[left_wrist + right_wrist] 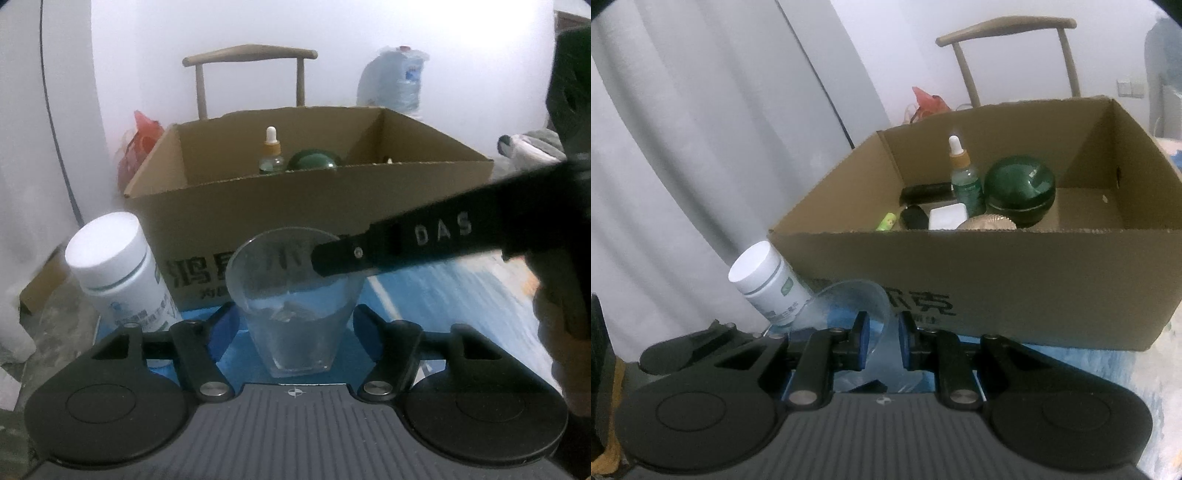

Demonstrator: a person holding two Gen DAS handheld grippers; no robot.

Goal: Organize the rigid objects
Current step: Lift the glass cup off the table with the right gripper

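Observation:
A clear glass tumbler [299, 343] stands on the blue table top just in front of a cardboard box [258, 206]. My left gripper [295, 314] is open, its pads close beside the tumbler's lower sides. My right gripper [882, 321] is shut on the tumbler's [849, 299] wall at the rim; one of its black fingers [340, 258] reaches over the rim from the right. A white-capped bottle [118, 269] stands to the left of the tumbler. The box [997, 280] holds a dropper bottle [964, 177], a green round jar [1019, 188] and several small items.
A wooden chair [251, 55] and a large water jug [395, 77] stand behind the box. A red bag [140, 144] sits at the box's back left. A grey curtain [683, 147] hangs on the left. Blue patterned table cloth [443, 295] stretches to the right.

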